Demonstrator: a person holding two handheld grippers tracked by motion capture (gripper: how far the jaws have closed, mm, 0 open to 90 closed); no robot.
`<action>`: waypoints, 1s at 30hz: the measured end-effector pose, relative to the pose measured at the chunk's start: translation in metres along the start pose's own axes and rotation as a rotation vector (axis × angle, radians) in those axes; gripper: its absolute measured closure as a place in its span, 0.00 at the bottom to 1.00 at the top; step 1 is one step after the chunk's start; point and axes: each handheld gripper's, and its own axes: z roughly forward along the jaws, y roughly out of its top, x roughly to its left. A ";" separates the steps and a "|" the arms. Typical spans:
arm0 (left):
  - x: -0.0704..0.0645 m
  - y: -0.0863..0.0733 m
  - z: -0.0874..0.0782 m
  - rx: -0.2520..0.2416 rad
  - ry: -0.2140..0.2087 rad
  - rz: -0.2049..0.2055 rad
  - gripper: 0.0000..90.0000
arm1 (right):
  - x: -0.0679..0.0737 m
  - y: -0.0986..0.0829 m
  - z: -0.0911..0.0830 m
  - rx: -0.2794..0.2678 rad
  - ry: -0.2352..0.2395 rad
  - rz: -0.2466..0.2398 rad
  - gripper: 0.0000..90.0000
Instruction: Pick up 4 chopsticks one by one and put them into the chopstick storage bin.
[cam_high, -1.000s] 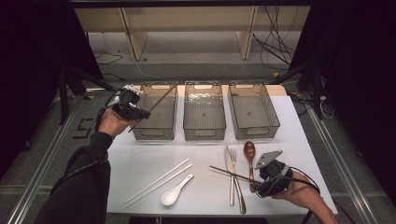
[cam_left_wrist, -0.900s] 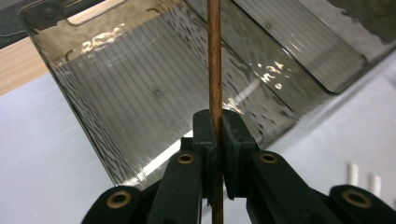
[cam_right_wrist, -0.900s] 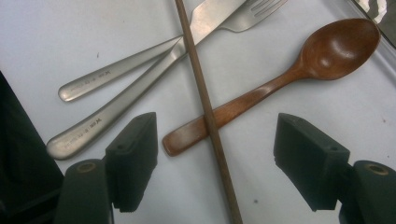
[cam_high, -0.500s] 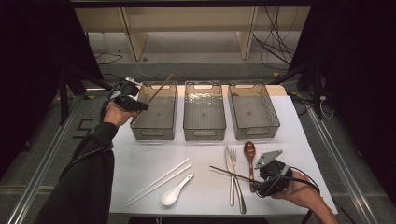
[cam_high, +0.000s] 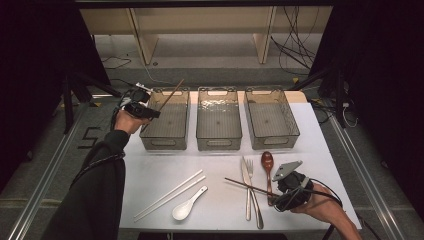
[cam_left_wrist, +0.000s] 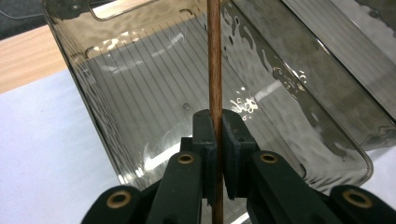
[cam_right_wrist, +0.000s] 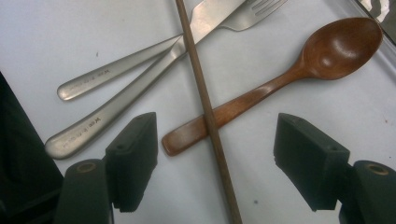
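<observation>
Your left gripper (cam_left_wrist: 218, 140) is clamped on a brown chopstick (cam_left_wrist: 214, 60), jaws nearly closed with only the stick between the pads. It hangs over the left bin (cam_high: 166, 125), stick angled up and away over the bin's far rim.

Handling: the stick looks thin, light, stiff and smooth, so I'd expect it to pivot or slide in the pads if you swing fast. Grip sits partway along the stick, not at the tip, which should limit the wobble. Lower it in flat before letting go; dropped tilted, it may bounce off the bin wall.

Your right gripper (cam_right_wrist: 217, 161) is wide open and holds nothing. It hovers over the second brown chopstick (cam_right_wrist: 205, 107), which lies across the wooden spoon (cam_right_wrist: 299, 70) handle and over the knife (cam_right_wrist: 140, 88) and fork (cam_right_wrist: 154, 58). Take it near the middle, clear of the spoon handle, or the spoon likely shifts with it.
</observation>
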 end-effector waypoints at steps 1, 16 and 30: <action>0.000 0.000 0.001 0.002 0.003 0.000 0.94 | 0.000 0.000 0.000 0.000 0.000 0.000 0.35; 0.003 -0.004 0.016 0.035 0.027 -0.025 0.72 | 0.001 0.000 0.000 0.003 0.008 -0.003 0.35; -0.046 -0.016 -0.029 -0.012 -0.120 0.039 0.26 | -0.001 0.000 0.000 0.008 0.003 0.004 0.35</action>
